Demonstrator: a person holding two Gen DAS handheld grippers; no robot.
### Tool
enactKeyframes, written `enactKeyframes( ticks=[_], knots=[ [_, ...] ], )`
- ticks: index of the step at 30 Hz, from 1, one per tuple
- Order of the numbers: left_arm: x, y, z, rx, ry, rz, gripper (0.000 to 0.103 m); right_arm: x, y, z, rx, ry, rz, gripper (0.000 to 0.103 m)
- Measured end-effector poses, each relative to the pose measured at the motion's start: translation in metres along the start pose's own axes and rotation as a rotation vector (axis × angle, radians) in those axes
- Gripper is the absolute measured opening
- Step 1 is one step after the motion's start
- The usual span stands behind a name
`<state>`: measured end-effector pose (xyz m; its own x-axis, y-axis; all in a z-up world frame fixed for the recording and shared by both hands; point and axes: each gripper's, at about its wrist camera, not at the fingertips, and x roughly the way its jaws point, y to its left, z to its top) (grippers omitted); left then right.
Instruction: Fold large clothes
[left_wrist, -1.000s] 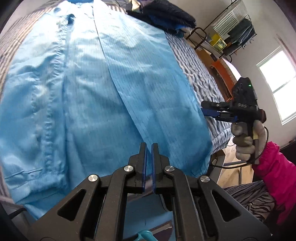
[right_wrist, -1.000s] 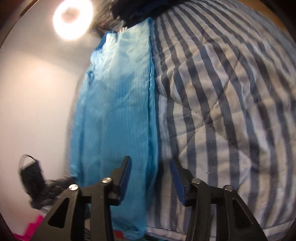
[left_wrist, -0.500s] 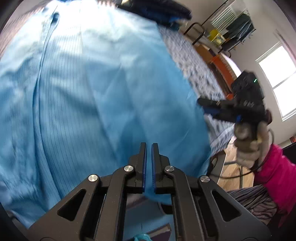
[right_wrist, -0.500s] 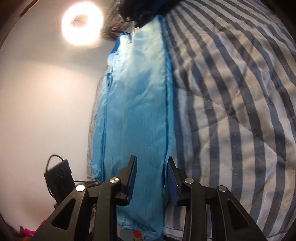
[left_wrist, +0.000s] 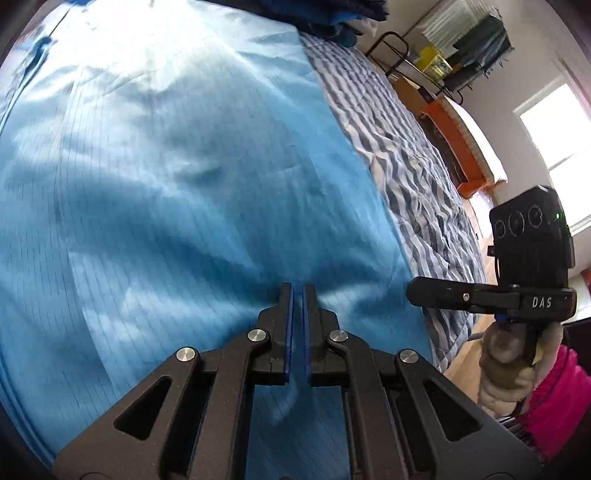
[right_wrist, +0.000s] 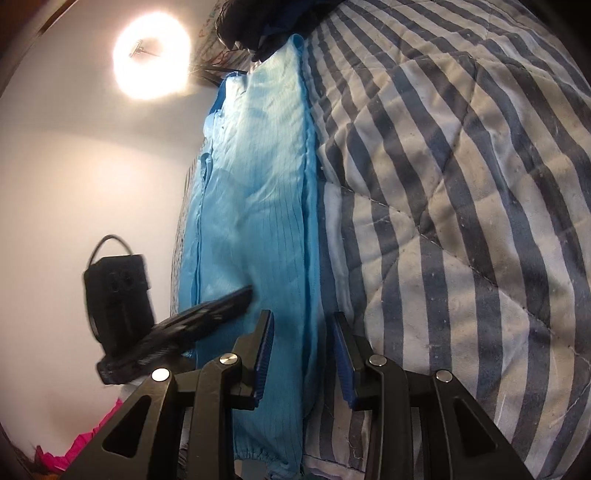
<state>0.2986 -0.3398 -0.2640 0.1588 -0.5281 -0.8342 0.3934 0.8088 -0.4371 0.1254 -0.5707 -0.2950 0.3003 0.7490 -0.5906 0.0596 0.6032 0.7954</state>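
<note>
Striped quilt (right_wrist: 461, 184), garment (right_wrist: 258, 221) beneath hand-held gripper (right_wrist: 303, 332)

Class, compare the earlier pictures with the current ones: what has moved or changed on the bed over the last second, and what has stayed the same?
The left gripper, still nearly shut on the light blue pinstriped garment, has carried a layer across, so the long diagonal fold edge seen earlier is gone. The right gripper stays open, now straddling the garment's edge. The blue-and-white striped quilt has not moved.

The left gripper (left_wrist: 297, 295), jaws nearly closed, pinches the blue garment (left_wrist: 177, 192) spread over the striped quilt (left_wrist: 417, 177).
</note>
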Motion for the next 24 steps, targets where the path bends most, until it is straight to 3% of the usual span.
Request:
enactKeyframes(
  ticks=[7,10,13,15,22,24],
  knots=[
    [-0.027,-0.001,0.016,-0.017,-0.106,-0.012,0.002,0.02,0.011,0.013,0.003,0.003,0.014,0.03],
    [-0.015,0.002,0.034,-0.045,-0.107,-0.013,0.002,0.027,0.017,0.012,-0.021,0.016,-0.017,0.022],
    [0.013,-0.001,0.051,-0.042,-0.038,-0.033,0.002,0.028,0.023,0.011,-0.051,0.015,-0.038,0.018],
    [0.027,-0.003,0.057,-0.016,-0.013,-0.001,0.002,0.029,0.024,0.013,-0.052,0.009,-0.037,0.018],
    [0.002,-0.002,0.057,-0.033,-0.049,-0.034,0.002,0.032,0.022,0.02,-0.017,0.001,-0.029,0.019],
    [-0.015,0.0,0.049,-0.041,-0.062,-0.019,0.002,0.037,0.028,0.022,-0.035,0.008,-0.074,0.014]
  ],
)
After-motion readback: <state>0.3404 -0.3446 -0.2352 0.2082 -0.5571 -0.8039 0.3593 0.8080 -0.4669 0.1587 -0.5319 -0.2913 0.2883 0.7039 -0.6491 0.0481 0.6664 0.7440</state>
